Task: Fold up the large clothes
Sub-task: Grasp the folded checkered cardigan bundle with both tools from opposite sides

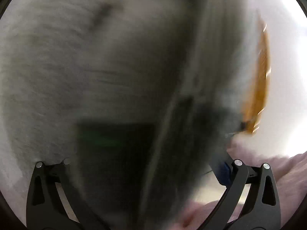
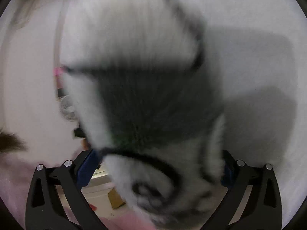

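Both views are badly motion-blurred. A large white fluffy garment (image 1: 80,61) with dark trim fills the left wrist view and hangs in front of the camera, with a dark label-like patch (image 1: 115,143) near the bottom. My left gripper (image 1: 138,164) has its fingers spread wide, and the cloth covers the gap between them. In the right wrist view the same white garment (image 2: 134,28) with dark lining (image 2: 153,103) drapes between the fingers of my right gripper (image 2: 153,164), whose blue pads (image 2: 88,168) stand far apart. Whether either gripper pinches cloth is hidden.
An orange wooden object (image 1: 259,88) blurs at the right of the left wrist view. Pink bedding (image 1: 287,172) lies below. In the right wrist view a white wall (image 2: 259,19), a small fan (image 2: 67,109), a cardboard box (image 2: 115,199) on the floor, and pink fabric (image 2: 15,176) show.
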Demonstrator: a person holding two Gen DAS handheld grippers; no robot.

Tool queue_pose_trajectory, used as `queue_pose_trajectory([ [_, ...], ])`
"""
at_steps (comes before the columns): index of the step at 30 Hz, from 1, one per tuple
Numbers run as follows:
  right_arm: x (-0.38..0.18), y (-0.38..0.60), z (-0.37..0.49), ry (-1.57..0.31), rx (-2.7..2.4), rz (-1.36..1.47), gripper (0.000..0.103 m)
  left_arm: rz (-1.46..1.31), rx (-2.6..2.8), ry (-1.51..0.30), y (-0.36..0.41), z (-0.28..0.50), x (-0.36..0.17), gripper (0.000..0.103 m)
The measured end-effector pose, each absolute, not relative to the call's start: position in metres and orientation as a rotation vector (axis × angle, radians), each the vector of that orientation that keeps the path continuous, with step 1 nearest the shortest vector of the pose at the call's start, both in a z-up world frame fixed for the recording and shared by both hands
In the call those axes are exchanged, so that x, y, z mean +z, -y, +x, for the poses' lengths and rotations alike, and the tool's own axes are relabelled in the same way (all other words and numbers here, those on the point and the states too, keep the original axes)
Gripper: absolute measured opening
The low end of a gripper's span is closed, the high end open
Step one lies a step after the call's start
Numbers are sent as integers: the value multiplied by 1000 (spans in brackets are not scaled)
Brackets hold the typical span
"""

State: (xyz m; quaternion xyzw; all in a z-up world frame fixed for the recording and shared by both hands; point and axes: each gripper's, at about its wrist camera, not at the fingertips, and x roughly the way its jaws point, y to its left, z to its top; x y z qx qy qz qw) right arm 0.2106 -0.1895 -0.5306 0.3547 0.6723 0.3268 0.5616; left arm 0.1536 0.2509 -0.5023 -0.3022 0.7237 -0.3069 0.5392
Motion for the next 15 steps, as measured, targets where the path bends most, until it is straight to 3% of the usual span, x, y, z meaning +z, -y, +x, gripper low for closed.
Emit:
queue_pose_trajectory([
  [7,-542,177,216,-1613,719,854,97,-756,-586,-1712,-248,160,-504,96],
  [12,-507,177,210,-1602,696,831,83,-677,-512,-1691,-247,154,-471,60],
  [15,-477,175,202,-1573,721,846,76,-574,-544,-1682,-234,148,-445,56],
])
